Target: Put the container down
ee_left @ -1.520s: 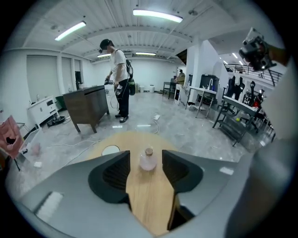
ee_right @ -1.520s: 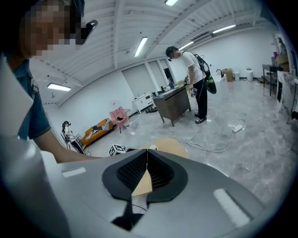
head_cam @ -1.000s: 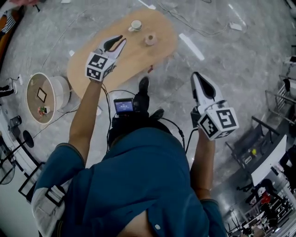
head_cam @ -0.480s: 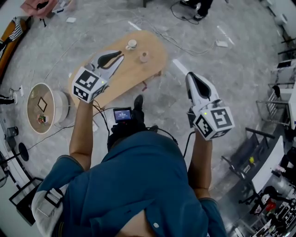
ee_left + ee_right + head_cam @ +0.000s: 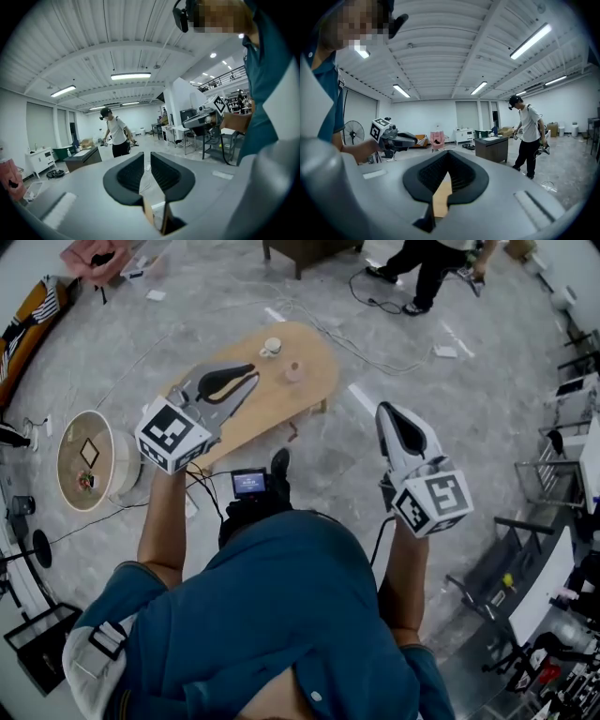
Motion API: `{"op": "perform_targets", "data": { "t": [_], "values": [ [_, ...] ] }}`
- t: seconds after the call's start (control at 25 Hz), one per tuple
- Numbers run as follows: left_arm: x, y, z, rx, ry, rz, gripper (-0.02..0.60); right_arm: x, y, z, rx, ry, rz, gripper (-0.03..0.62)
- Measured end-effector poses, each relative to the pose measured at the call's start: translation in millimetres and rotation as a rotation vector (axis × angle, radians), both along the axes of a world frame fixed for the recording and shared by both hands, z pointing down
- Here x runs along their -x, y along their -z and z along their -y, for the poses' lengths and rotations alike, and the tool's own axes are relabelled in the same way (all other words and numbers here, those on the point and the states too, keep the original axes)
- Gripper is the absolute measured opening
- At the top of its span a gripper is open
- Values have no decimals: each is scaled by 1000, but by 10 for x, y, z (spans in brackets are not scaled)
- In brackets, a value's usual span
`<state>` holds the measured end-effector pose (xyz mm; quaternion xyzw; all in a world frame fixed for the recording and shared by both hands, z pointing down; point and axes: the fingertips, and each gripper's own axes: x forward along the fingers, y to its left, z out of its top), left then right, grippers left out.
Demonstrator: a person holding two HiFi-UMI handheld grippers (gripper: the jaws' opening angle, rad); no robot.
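At the far left a round side table (image 5: 114, 457) stands on the grey floor (image 5: 487, 381), with a few small items on its top that are too small to make out. Next comes the left gripper (image 5: 251, 377), held up in the person's left hand with its marker cube toward the camera. Its jaws are drawn together to a thin slit with nothing between them, and in the head view they lie across the near left part of the oval wooden table (image 5: 319, 381). Beyond the jaw tips, and clear of them, two small containers stand upright on that tabletop. The pale container (image 5: 272, 347) is near the far edge, and the tan container (image 5: 293, 369) is just beside it, a little nearer and to the right. Neither is held, and the frames do not settle which of them the task means. Below the table a small screen (image 5: 248, 484) glows at the person's waist. Right of it, over bare floor, is the right gripper (image 5: 384, 411), whose jaws meet at the tips with nothing in them. Another person (image 5: 431, 261) stands at the top edge, and metal racks (image 5: 562, 442) line the right side.
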<state>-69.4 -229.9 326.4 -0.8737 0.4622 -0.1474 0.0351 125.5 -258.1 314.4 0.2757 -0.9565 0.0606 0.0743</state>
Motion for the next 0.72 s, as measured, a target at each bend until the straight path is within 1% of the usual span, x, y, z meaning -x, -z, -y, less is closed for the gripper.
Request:
{"op": "perform_targets", "data": {
  "t": [0.12, 0.32, 0.52, 0.72],
  "values": [
    [-44, -3, -73, -4, -11, 17, 41, -32, -10, -35, 7, -5, 0, 7],
    [-97, -16, -179, -2, -10, 17, 41, -72, -4, -109, 6, 0, 1, 7],
    [-220, -7, -184, -3, -11, 16, 41, -185, 17, -108, 9, 2, 0, 6],
    [-213, -41, -179, -5, -22, 18, 41, -160, 27, -109, 5, -3, 2, 7]
  ]
}}
